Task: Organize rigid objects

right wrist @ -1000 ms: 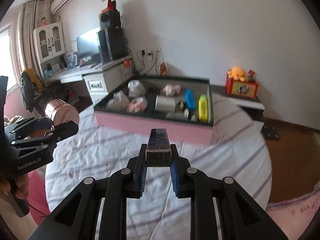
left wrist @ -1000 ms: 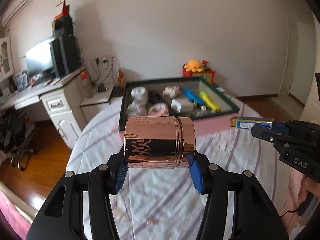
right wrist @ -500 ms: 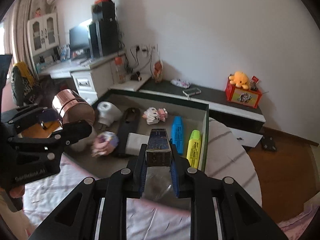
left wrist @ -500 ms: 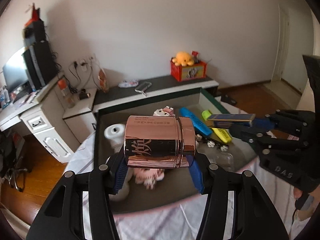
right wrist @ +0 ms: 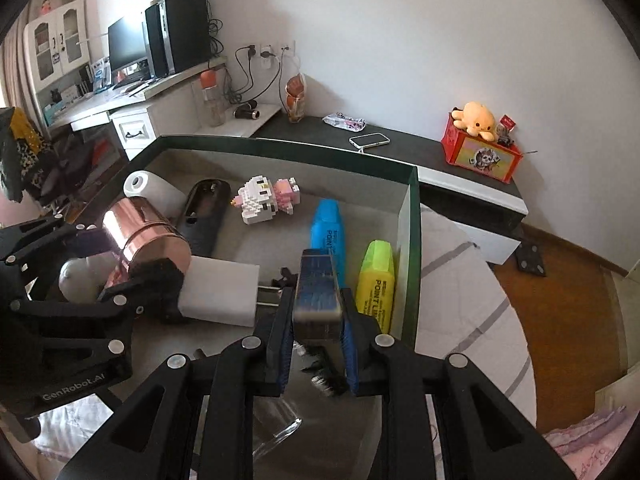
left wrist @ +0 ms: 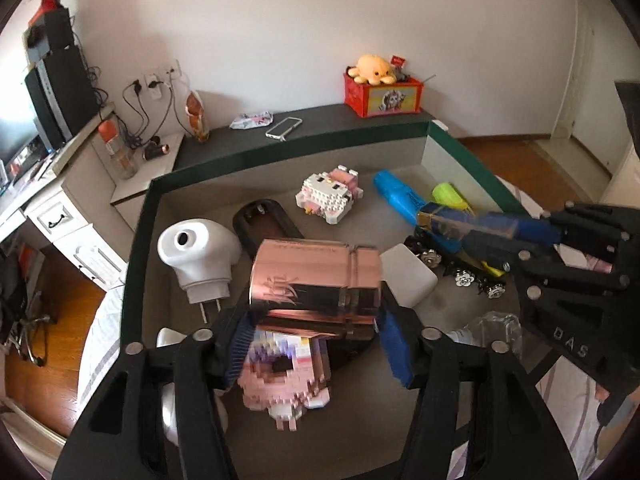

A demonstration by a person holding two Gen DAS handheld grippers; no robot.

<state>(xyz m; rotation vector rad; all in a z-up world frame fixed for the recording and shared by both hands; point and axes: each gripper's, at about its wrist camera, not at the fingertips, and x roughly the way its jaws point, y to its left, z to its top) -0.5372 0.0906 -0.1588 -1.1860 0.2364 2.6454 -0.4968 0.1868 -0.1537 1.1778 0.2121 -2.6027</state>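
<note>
Over the green-rimmed box (left wrist: 472,160), the left gripper (left wrist: 316,344) is opening its jaws. The copper canister (left wrist: 316,276) lies on its side between the blue pads (left wrist: 394,350), which no longer seem to press it; it hangs above a pink block figure (left wrist: 288,376), with a white plug-in device (left wrist: 196,256) to its left. The right gripper (right wrist: 316,344) pinches a narrow blue box (right wrist: 316,292) near the blue highlighter (right wrist: 330,232) and yellow highlighter (right wrist: 376,276).
</note>
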